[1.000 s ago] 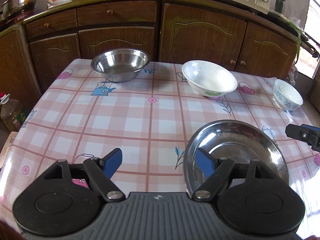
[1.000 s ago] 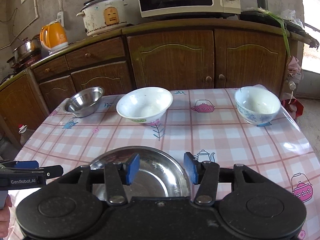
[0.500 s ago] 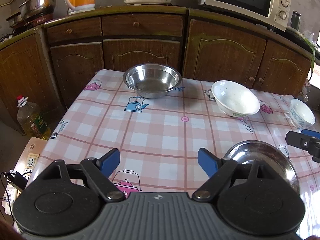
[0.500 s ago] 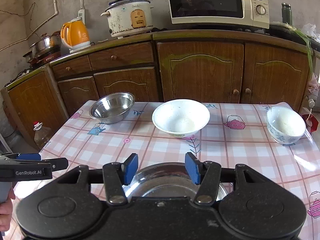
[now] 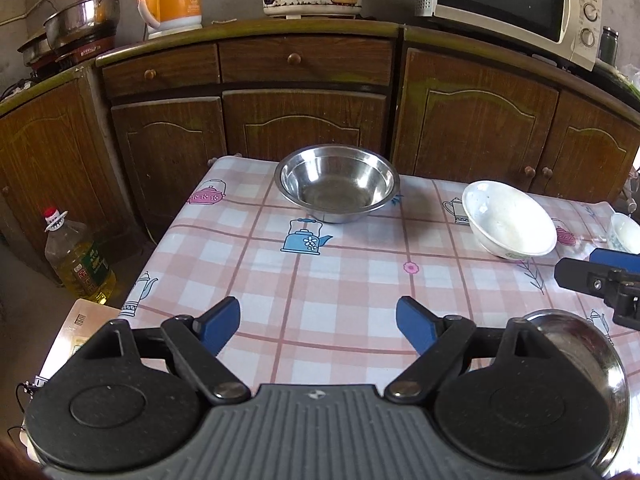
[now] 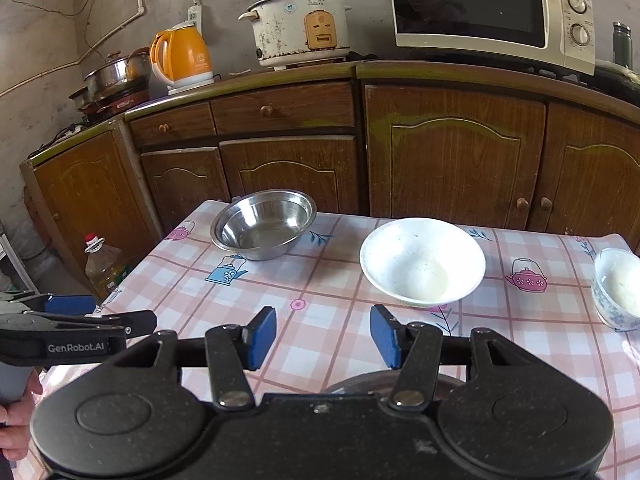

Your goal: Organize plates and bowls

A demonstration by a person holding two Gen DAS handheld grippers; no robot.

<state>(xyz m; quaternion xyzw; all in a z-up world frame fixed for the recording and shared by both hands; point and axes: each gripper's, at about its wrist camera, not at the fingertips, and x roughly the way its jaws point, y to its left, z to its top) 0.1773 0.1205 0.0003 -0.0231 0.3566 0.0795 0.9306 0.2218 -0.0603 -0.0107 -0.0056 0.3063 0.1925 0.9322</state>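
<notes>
On the checked tablecloth stand a steel bowl [image 5: 338,184] [image 6: 264,224] at the far left, a large white bowl [image 5: 508,220] [image 6: 422,262] in the middle and a small blue-patterned bowl [image 5: 626,232] [image 6: 618,288] at the right. A flat steel plate [image 5: 584,344] [image 6: 372,382] lies near the front edge, mostly hidden under the gripper bodies. My left gripper [image 5: 318,320] is open over bare cloth, left of the plate. My right gripper [image 6: 323,334] is open above the plate's far rim, holding nothing. Each gripper shows at the edge of the other's view.
Brown cabinets [image 5: 304,128] run behind the table, carrying an orange kettle [image 6: 182,56], a rice cooker [image 6: 300,24] and a microwave [image 6: 488,8]. An oil bottle [image 5: 80,264] stands on the floor by the table's left edge. A hand [image 6: 16,412] holds the left gripper.
Both grippers have drawn back and up from the steel plate, which has slid toward the bottom of both views. The left jaws stand slightly wider. The bowls have not moved.
</notes>
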